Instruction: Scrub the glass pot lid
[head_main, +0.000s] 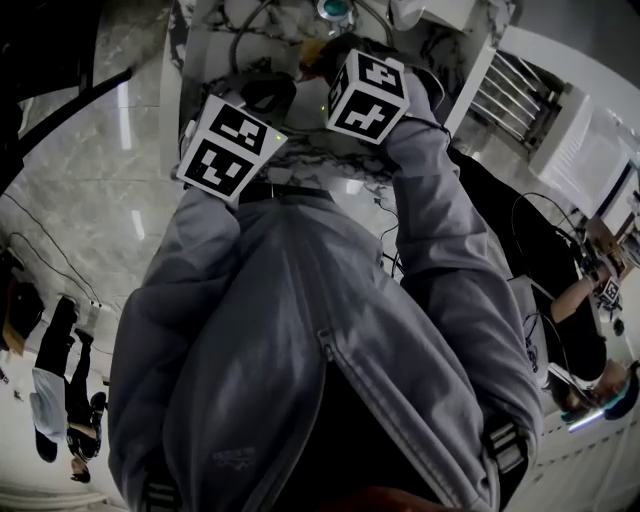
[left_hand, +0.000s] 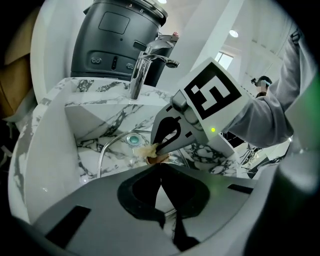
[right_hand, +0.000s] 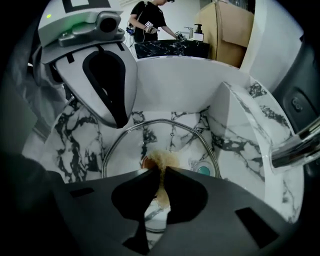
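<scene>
White, black-veined marble forms the square sink basin (right_hand: 235, 117) in front of us. In the left gripper view a curved chrome tap (left_hand: 142, 70) stands at its 12 o'clock edge, with a bulky dark grey appliance (left_hand: 117, 40) behind it. We see the round, clear glass pot lid (right_hand: 175, 137), ringed by a metal rim, lying in the basin. In the right gripper view a teal drain plug (right_hand: 202, 170) shows through the glass toward the lid's 3 o'clock. Our right gripper (right_hand: 159, 172) is clenched on a tan fibrous scrub pad (right_hand: 162, 161). The pad hangs over the middle of the lid, just beside a brown knob (right_hand: 146, 163); we cannot tell whether it touches the glass. Our left gripper (right_hand: 121, 121) has its jaws pressed together with nothing visible between them. Its tips are down by the lid's rim at about 10 o'clock, and we cannot tell whether they touch it. In the head view our grey zip jacket (head_main: 300, 350) fills most of the frame.
</scene>
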